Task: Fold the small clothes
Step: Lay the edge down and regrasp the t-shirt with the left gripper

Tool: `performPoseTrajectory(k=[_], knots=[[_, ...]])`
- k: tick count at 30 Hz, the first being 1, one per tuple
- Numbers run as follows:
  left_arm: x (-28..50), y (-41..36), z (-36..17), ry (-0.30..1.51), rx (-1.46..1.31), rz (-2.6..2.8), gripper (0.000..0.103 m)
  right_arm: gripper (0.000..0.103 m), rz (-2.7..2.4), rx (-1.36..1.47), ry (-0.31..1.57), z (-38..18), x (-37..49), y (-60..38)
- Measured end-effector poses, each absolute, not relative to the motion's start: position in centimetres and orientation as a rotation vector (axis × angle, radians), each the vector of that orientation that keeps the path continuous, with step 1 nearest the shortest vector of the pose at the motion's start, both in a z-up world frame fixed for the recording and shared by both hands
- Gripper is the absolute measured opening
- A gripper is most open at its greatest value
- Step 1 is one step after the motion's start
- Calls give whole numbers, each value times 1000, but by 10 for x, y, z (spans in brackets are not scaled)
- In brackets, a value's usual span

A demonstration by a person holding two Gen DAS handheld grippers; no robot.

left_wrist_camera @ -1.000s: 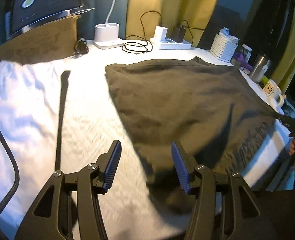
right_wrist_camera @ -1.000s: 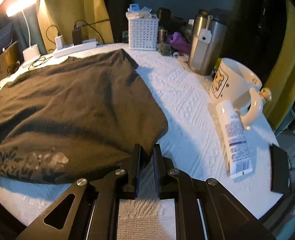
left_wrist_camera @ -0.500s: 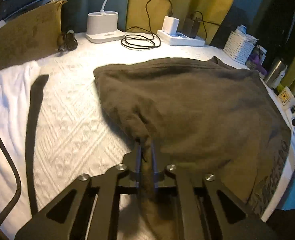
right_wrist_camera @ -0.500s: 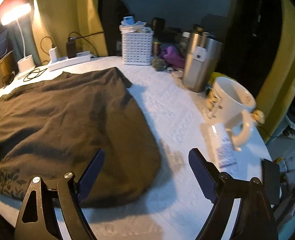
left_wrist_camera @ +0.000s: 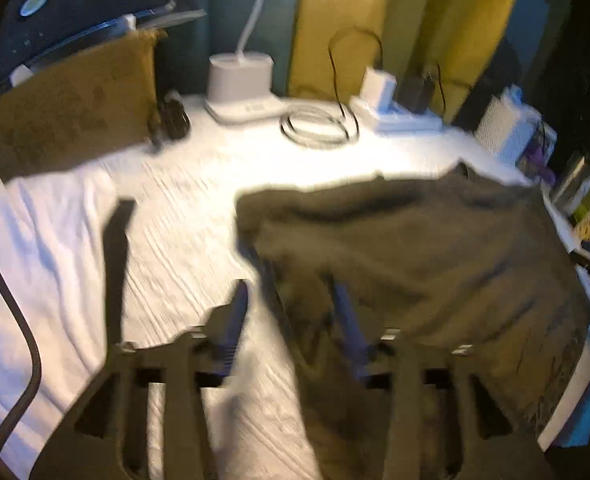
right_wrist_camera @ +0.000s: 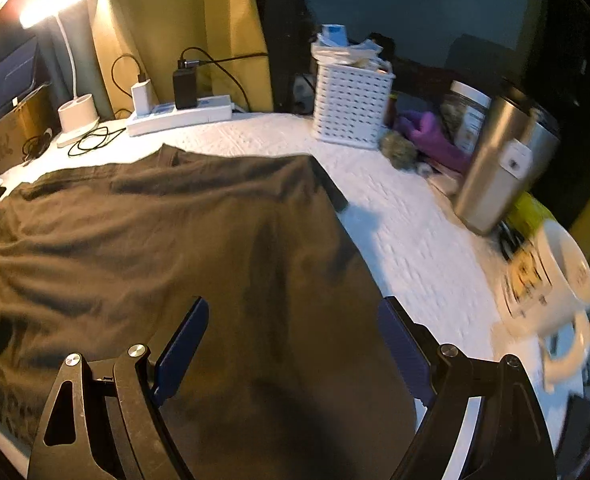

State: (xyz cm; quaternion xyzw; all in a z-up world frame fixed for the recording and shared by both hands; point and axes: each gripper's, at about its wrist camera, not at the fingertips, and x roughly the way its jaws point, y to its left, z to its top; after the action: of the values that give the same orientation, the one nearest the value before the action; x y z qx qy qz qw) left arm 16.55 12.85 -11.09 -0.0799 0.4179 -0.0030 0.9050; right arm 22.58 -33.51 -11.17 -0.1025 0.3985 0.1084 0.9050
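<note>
- Two grippers had let go within the last second: the left gripper (left_wrist_camera: 291, 320), which half a second earlier pinched the near-left edge of the brown shirt (left_wrist_camera: 415, 248), was now opening, its fingers (left_wrist_camera: 235, 320) parted with nothing pressed between them.
- The right gripper (right_wrist_camera: 293, 344), shut a second ago just off the shirt's near-right corner, stood spread wide, as it was half a second back, holding nothing.
- Judged meaning: the spreading tug looked finished and the shirt (right_wrist_camera: 175, 240) released flat on the white-covered bench (right_wrist_camera: 415, 248); a fold had not yet begun.
- Shirt position, left view: blurred, but the left edge ran between the two fingers, one finger over bare bench cover, the other over cloth.
- Right view: the shirt lay under and between both fingers (right_wrist_camera: 183, 340), its right edge near the outer finger; whether the tips touched the cloth could not be told.
- Mug (right_wrist_camera: 551, 288) and steel tumbler (right_wrist_camera: 495, 168) stood to the right, apart from the cloth.
</note>
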Motion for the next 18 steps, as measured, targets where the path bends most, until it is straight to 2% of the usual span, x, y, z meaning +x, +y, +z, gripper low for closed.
performPoseTrajectory(k=[3,8,9,11,12,18], knots=[[182,139,-109,867,-207,-7,60,87,243,-225,825,-112,245,-328],[222,146,-133,933,-246,14,59,88,260,-230,829,-114,269,-322],[229,145,-138,940,-237,6,45,87,263,-228,830,-116,274,-321],[238,138,-144,955,-202,1,8,87,261,-226,838,-119,282,-320],[241,135,-144,943,-178,7,4,87,261,-223,842,-122,287,-320],[263,131,-135,889,-91,48,3,87,228,-205,879,-135,312,-320]])
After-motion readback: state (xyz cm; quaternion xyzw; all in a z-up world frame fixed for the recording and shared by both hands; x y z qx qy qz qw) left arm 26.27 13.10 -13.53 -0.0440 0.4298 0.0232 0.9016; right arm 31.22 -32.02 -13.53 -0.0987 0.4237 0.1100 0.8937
